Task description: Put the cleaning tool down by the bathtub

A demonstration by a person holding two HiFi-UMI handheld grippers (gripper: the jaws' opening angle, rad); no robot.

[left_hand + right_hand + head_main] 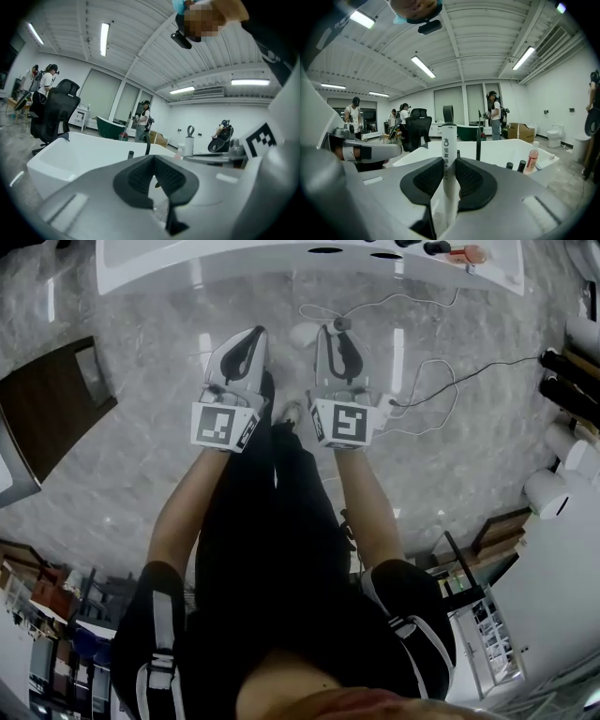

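My right gripper (336, 332) is shut on the cleaning tool (449, 154), a white upright handle with dark print and a dark loop on top. Both dark pads (426, 180) press its sides. In the head view only the handle's dark top (342, 324) shows above the jaws. My left gripper (251, 337) hangs beside it to the left, its pads (140, 177) closed together with nothing between them. The white bathtub (187, 273) lies just ahead of both grippers; its rim (79, 150) and basin (506, 150) fill the middle of both gripper views.
Thin cables (422, 390) loop over the grey marble floor to the right. A dark wooden panel (52, 399) lies at the left. A pink bottle (532, 160) and a black faucet (478, 138) stand on the tub rim. An office chair (54, 115) and several people are beyond.
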